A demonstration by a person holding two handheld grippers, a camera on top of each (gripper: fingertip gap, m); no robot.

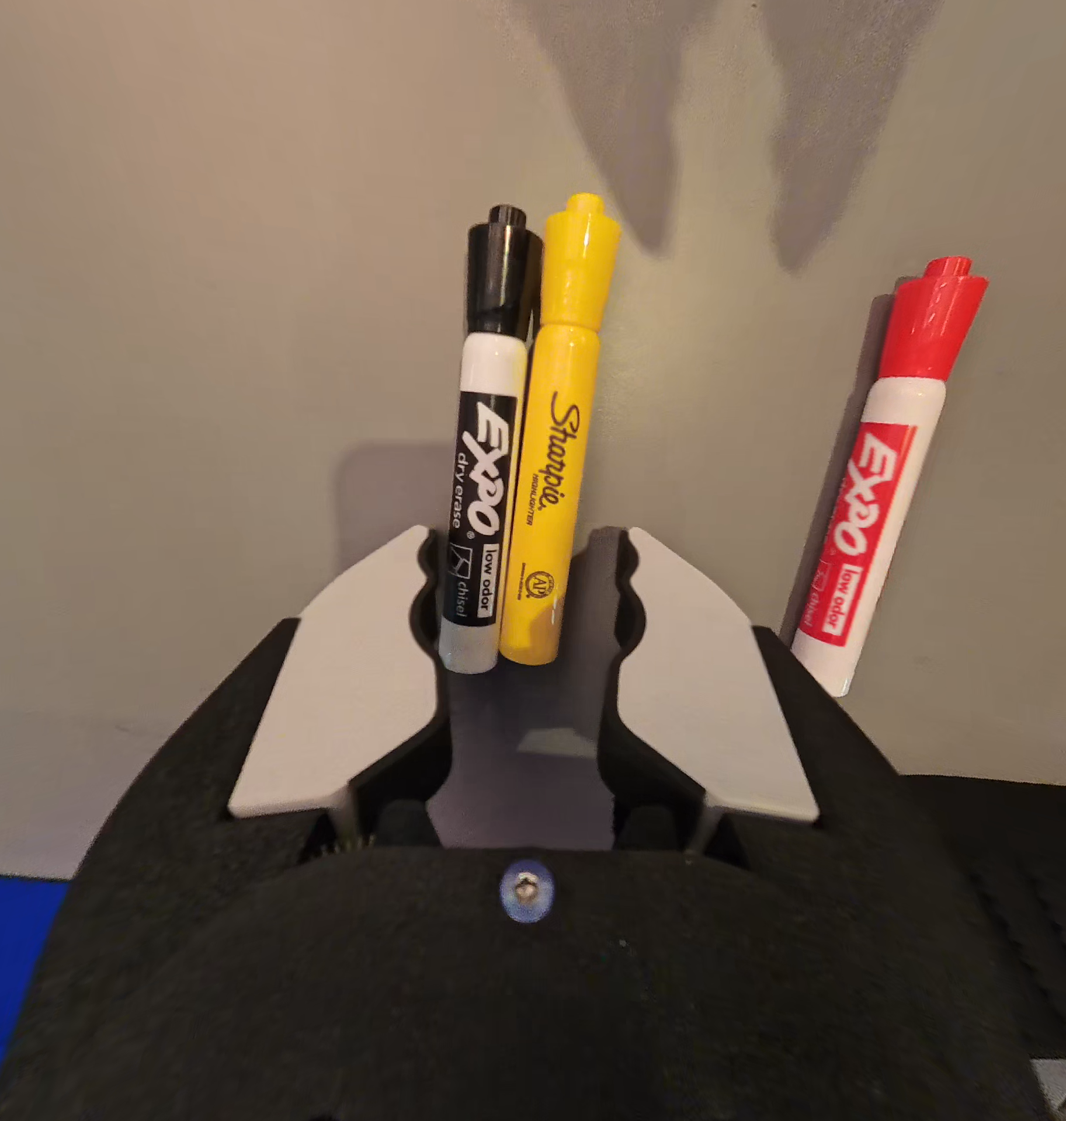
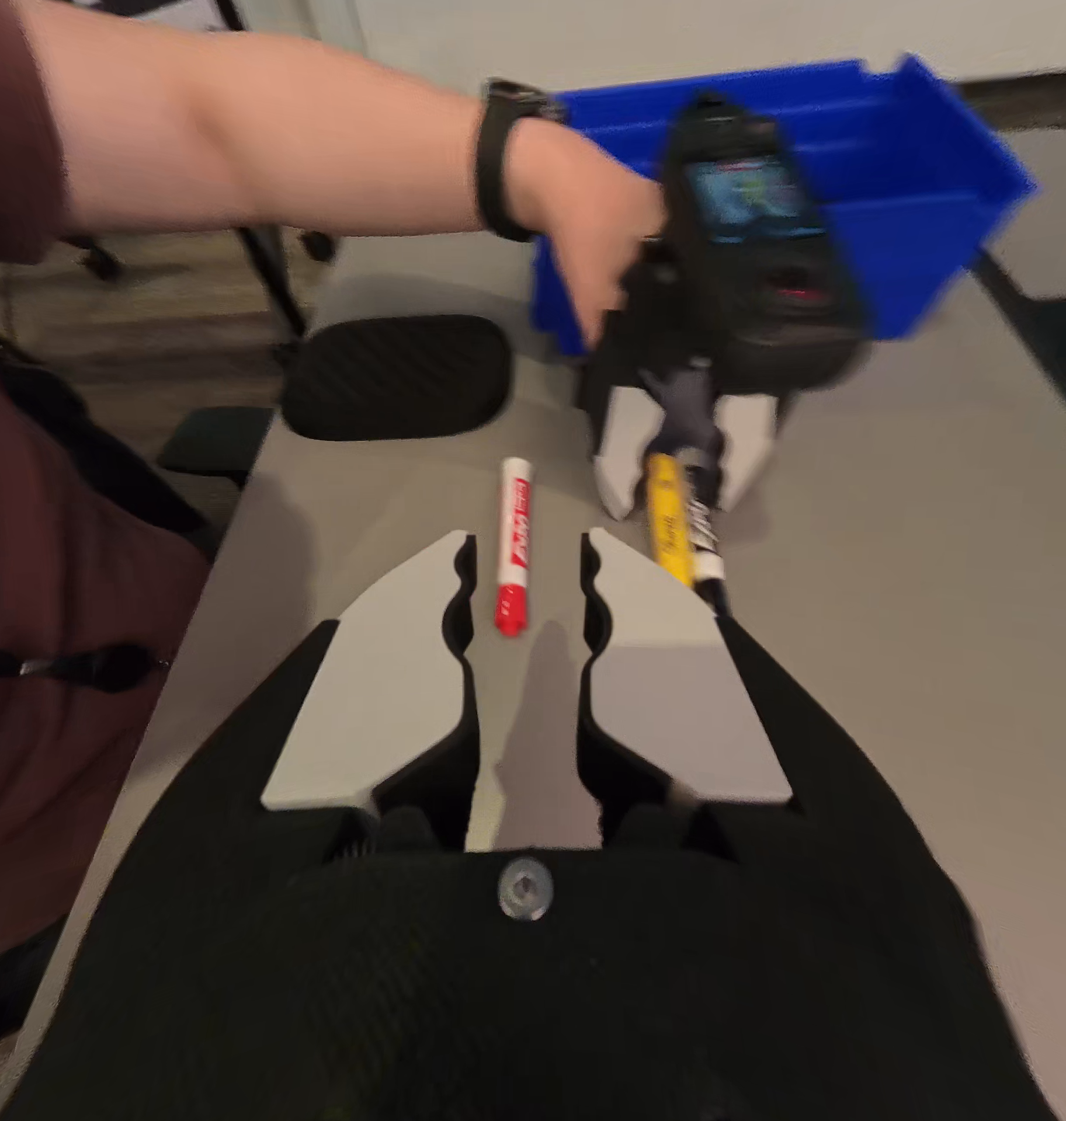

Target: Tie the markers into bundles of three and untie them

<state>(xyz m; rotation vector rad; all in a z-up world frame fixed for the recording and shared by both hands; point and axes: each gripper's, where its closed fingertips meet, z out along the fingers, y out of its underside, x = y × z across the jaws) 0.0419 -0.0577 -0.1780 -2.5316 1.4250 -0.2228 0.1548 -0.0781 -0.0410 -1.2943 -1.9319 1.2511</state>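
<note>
Grey tabletop [image 1: 184, 364] carries three loose markers, no tie in sight; the black dry-erase marker [image 1: 479, 461] and yellow highlighter [image 1: 551, 449] lie touching between the parted fingers of the left gripper [image 1: 527, 540]; the red dry-erase marker [image 2: 514, 546] lies apart, ahead of the right gripper [image 2: 527, 540], jaws also apart and empty. Gathering looks to be the step; next, probably bring red alongside the pair.

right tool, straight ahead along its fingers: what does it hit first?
Most likely the red-capped white marker, lying alone on the grey table directly ahead of the open right tool, cap end nearest. The view is blurred, so depth is unclear; it looks a little beyond the fingertips, not yet between them.
</note>
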